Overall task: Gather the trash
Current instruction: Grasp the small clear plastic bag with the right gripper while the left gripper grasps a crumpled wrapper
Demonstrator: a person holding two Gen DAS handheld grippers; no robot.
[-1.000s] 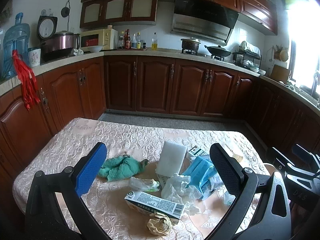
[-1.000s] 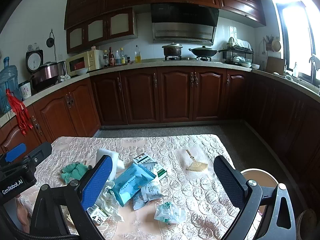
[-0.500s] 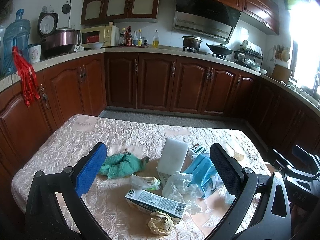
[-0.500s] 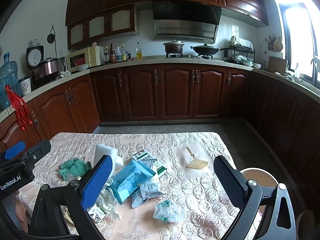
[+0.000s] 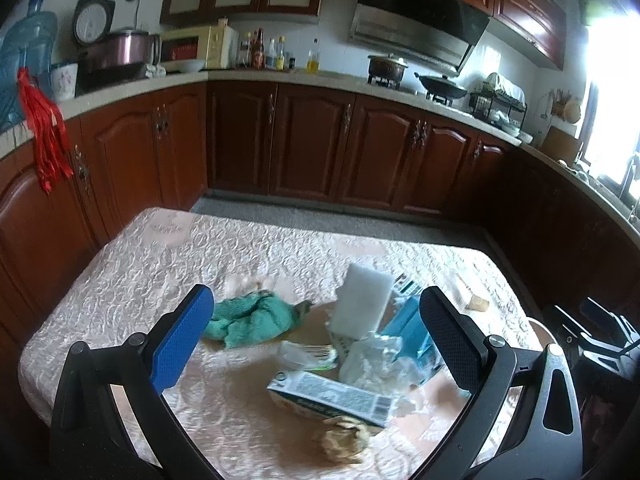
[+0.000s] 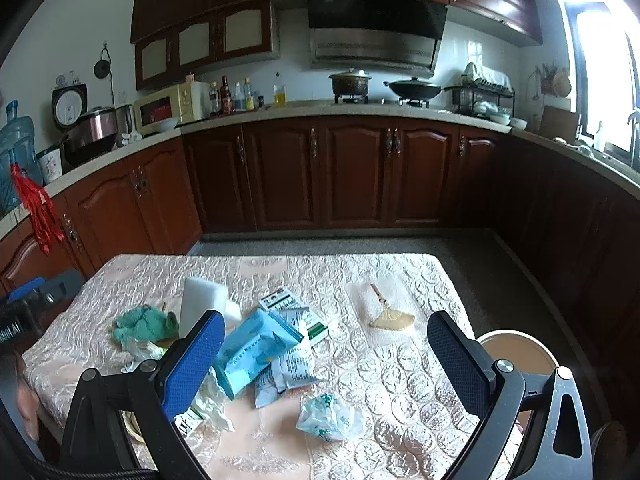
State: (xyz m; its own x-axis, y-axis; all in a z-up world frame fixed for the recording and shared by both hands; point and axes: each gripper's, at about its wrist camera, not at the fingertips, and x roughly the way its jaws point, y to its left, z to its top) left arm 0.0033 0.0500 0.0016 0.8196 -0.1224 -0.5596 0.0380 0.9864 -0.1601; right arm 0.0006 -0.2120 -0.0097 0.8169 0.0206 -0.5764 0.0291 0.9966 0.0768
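While both my jaws hang wide apart over the tabletop, the loose plastic wrapper could slip my pinch

Microwave on counter; wok on stove; water jug left.

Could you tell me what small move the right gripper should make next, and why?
Probably lower the right gripper onto the crumpled plastic wrapper. Its jaws are wide open and empty, and that wrapper lies alone on the tablecloth, apart from the pile around the blue wipes pack, so it looks the easiest first pick. The left gripper is also open.
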